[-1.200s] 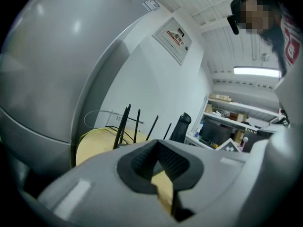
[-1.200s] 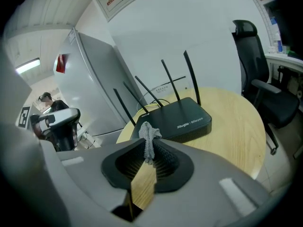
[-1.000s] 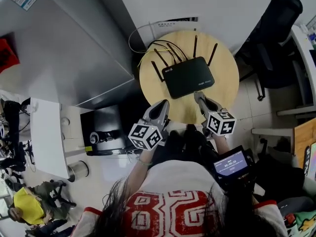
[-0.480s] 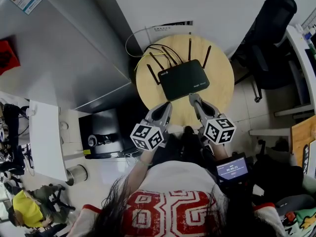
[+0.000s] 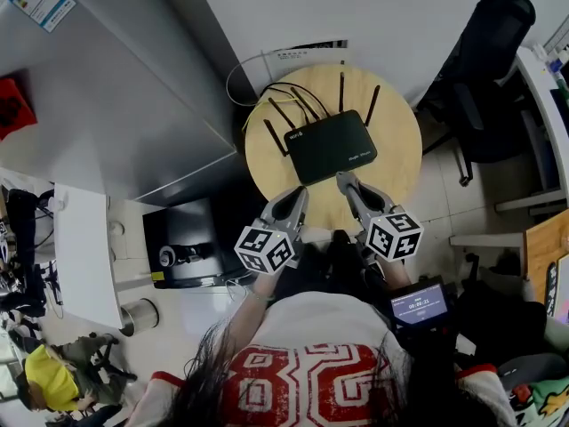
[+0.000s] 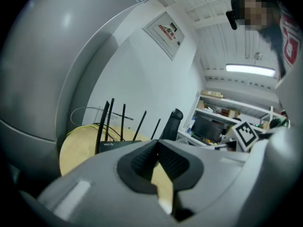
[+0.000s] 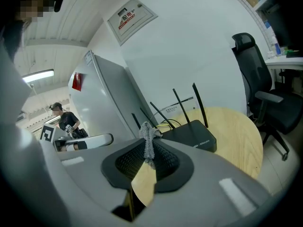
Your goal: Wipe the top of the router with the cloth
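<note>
A black router with several upright antennas lies on a round wooden table; it also shows in the left gripper view and the right gripper view. My right gripper hovers at the router's near edge. Its jaws are shut on a small grey cloth, which sticks up between the pads. My left gripper hangs over the table's near left rim, a little short of the router. In its own view the left gripper has its pads together with nothing between them.
Black and yellow cables trail behind the router. A tall grey cabinet stands left of the table and a black office chair to the right. A timer screen sits by my right arm. A white desk is at far left.
The head view has shifted slightly, so the table and router sit a bit higher and further left in frame. Both grippers stay shut at the router's near side.
</note>
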Demonstrator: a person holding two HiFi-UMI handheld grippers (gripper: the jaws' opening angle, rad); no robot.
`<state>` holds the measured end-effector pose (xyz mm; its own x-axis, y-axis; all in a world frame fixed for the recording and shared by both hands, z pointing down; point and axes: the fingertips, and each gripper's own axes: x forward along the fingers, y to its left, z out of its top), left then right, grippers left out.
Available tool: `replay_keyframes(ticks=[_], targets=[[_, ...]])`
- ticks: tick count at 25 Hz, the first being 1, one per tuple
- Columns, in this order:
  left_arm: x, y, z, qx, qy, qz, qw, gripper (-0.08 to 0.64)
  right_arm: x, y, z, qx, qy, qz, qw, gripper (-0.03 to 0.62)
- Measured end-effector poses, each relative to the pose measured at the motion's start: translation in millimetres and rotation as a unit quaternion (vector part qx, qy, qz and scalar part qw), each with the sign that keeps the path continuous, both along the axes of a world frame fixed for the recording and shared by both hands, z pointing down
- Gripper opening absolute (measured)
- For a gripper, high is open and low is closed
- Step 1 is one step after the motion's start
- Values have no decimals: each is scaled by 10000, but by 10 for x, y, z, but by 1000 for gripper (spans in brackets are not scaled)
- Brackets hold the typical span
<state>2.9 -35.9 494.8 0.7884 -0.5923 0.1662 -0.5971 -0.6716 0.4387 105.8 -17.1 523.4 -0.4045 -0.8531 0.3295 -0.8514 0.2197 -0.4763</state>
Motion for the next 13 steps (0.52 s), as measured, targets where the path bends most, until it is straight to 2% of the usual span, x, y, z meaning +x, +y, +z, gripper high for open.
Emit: replay_keyframes(ticks=[13], targets=[[10, -12, 63, -80, 1, -4, 10000, 2, 4, 15, 8, -50, -43, -16, 10000, 41]])
